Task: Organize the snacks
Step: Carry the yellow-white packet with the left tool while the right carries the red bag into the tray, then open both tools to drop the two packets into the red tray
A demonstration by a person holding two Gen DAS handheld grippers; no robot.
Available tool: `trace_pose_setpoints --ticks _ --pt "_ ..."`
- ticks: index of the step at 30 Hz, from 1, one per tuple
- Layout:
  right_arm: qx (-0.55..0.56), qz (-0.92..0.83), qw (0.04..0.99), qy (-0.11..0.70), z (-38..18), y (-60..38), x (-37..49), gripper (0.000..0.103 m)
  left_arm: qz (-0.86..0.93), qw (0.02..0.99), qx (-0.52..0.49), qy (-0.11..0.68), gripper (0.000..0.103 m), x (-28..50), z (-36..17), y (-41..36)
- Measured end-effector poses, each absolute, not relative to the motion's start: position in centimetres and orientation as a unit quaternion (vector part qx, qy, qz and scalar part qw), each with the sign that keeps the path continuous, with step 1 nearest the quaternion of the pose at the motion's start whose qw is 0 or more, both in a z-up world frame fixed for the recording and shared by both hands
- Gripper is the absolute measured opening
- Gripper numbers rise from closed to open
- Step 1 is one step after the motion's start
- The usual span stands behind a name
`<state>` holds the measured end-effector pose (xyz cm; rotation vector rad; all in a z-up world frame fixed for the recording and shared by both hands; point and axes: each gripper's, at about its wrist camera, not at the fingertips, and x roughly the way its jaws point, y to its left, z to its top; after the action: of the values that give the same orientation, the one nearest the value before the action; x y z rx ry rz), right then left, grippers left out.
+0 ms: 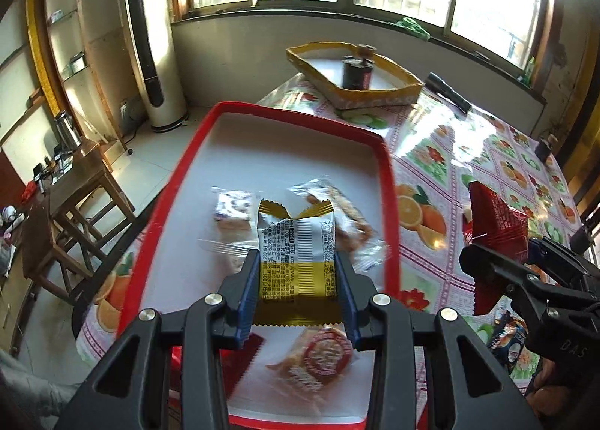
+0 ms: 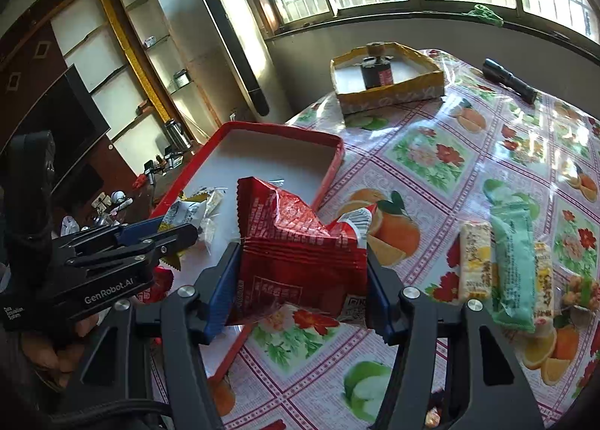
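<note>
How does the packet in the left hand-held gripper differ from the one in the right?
The gold and white packet is smooth and flat; the red packet is crumpled and wider. The gold and white packet hangs over the red tray, while the red packet sits at the tray's edge, partly over the tablecloth. Both are sealed snacks, clamped between blue pads: left hand-held gripper, right hand-held gripper.

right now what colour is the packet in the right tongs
Red, with white print on the packet; it shows best in the right wrist view.

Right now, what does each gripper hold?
Left gripper: shut on the silver-and-gold foil snack packet.
Right gripper: shut on the crinkled red snack packet.
</note>
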<state>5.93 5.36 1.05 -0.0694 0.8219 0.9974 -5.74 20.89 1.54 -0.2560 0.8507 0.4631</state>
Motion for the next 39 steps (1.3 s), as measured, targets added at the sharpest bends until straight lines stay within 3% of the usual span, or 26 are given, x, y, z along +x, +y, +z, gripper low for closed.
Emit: trace_pose_setpoints --ticks 28,39 --pt "-0.138 0.475 0.78 0.383 -1.5 19.6 9.3 0.063 0.272 0.853 -0.136 0.425 0.038 -3.3 -1.0 26.6" --pt "-0.132 0.47 0.783 0.386 -1.5 19.7 10.0 0.077 0.269 0.849 -0.137 0.434 0.049 -3.3 -1.1 26.8"
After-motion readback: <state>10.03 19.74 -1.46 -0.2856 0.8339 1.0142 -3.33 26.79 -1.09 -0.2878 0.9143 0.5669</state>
